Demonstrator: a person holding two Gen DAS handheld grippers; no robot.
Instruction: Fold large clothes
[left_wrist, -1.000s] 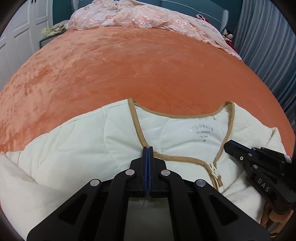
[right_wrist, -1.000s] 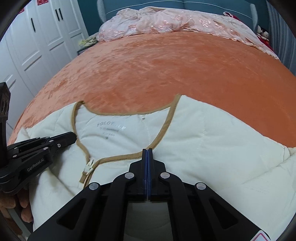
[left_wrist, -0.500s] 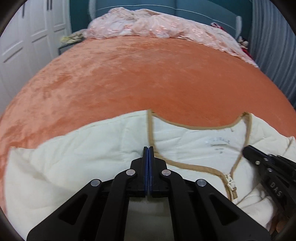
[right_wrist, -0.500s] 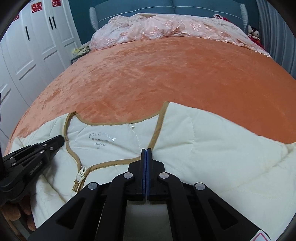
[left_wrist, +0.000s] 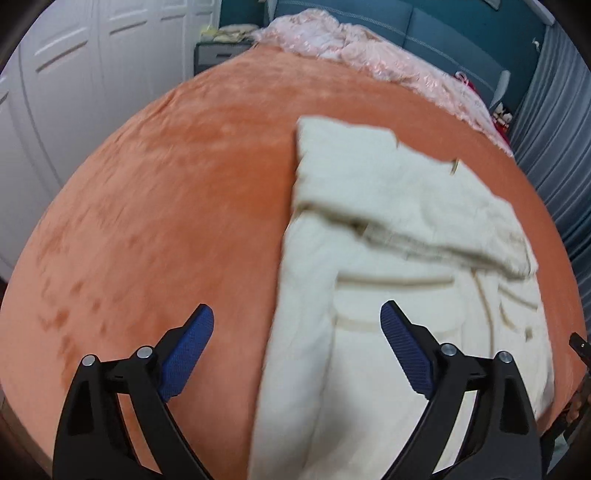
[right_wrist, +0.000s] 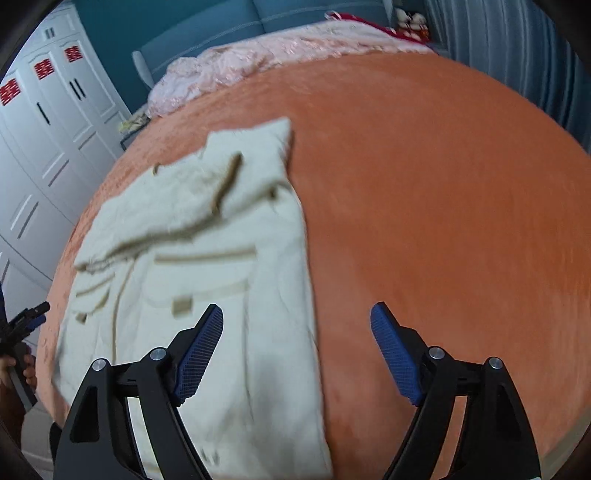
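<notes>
A cream quilted jacket with tan trim (left_wrist: 399, 280) lies flat on the orange bedspread (left_wrist: 166, 206), its upper part folded down over the body. It also shows in the right wrist view (right_wrist: 207, 266). My left gripper (left_wrist: 297, 328) is open and empty above the jacket's left edge. My right gripper (right_wrist: 297, 325) is open and empty above the jacket's right edge. The left gripper's tip shows at the left edge of the right wrist view (right_wrist: 26, 321). Both views are motion-blurred.
A pink lace cover (right_wrist: 258, 62) lies bunched at the head of the bed by the blue headboard (left_wrist: 443, 40). White wardrobe doors (right_wrist: 40, 147) stand to the left, grey curtains (left_wrist: 554, 129) to the right. A nightstand (left_wrist: 218, 55) sits by the bed.
Both grippers were shut on the jacket's collar area; now both are open and pulled back. The jacket's top lies folded down over its body.
</notes>
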